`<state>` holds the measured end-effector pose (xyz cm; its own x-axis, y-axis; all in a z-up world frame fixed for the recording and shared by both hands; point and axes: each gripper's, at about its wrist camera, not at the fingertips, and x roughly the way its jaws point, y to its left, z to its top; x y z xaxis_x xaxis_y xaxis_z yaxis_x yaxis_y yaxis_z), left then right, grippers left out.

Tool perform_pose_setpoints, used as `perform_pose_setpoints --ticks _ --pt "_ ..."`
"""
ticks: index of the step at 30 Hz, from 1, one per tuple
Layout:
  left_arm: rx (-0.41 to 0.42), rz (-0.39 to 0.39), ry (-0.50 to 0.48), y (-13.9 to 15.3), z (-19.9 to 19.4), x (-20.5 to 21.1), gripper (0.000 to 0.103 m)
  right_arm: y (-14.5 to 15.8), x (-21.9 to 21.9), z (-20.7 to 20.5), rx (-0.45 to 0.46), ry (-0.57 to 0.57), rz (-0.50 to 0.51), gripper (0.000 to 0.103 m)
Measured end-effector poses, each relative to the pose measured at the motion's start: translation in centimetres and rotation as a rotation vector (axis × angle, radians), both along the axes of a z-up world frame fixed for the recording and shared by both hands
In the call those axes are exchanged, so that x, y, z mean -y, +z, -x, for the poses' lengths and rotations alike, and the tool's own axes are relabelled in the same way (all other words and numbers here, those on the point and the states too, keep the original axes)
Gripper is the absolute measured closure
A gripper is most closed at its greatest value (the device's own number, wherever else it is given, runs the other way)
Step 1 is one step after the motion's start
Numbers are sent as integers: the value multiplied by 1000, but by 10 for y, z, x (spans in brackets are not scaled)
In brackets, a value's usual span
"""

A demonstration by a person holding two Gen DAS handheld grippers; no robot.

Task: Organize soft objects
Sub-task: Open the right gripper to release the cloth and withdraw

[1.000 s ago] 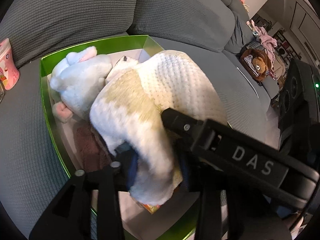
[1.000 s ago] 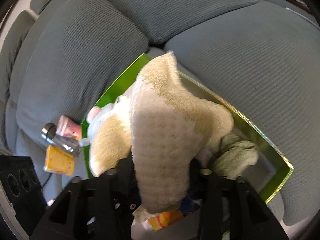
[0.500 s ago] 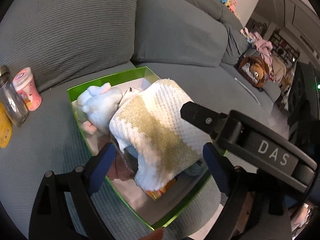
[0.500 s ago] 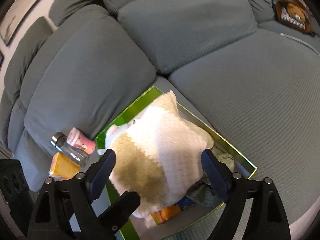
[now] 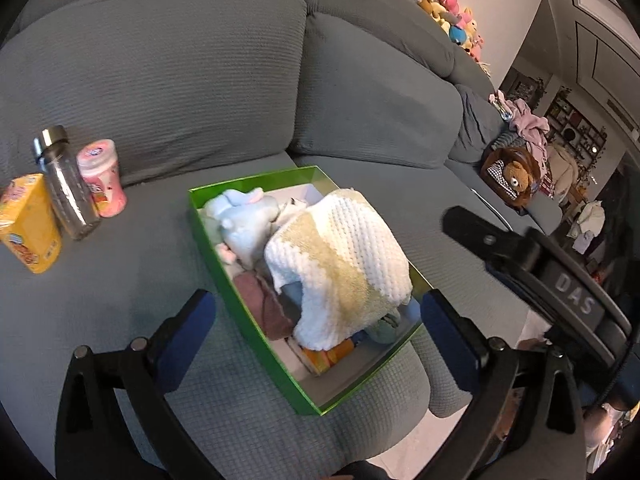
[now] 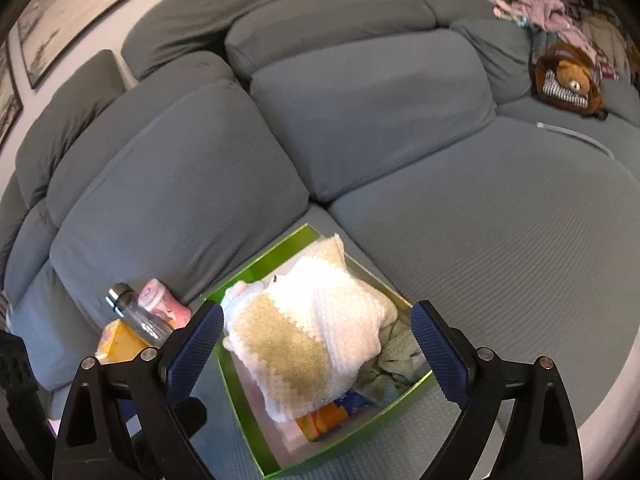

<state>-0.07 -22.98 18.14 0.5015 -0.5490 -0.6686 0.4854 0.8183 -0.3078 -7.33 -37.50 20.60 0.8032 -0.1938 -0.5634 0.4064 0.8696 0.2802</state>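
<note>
A green box (image 5: 208, 236) (image 6: 260, 264) sits on the grey sofa seat, filled with soft things. On top lies a white and tan knitted piece (image 5: 344, 248) (image 6: 312, 320). Beside it are a pale blue plush (image 5: 248, 216), a maroon cloth (image 5: 260, 300) and a grey-green cloth (image 6: 396, 360). My left gripper (image 5: 318, 312) hovers above the box's near end. Its jaws are opening wide, with nothing pressed between its pads. My right gripper (image 6: 318, 320) hangs over the same box, jaws opening too, clear of the knitted piece.
A clear bottle (image 5: 66, 184), a pink canister (image 5: 102, 178) and a yellow carton (image 5: 28, 224) stand left of the box. A brown teddy bear (image 6: 568, 78) lies far right on the sofa. Plush toys (image 5: 452, 12) line the sofa back. The seat's front edge runs just below the box.
Both grippers let go of the knitted piece, spread wide and drew back and up. The piece now rests on the box's contents.
</note>
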Motion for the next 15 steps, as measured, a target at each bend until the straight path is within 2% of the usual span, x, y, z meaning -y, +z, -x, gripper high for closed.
perform_pose_setpoints --ticks 8,15 --pt "41 -31 18 8 9 -9 1 17 -19 18 20 -19 115 7" --pt "26 -50 22 4 9 -13 1 18 -22 20 8 -32 131 7"
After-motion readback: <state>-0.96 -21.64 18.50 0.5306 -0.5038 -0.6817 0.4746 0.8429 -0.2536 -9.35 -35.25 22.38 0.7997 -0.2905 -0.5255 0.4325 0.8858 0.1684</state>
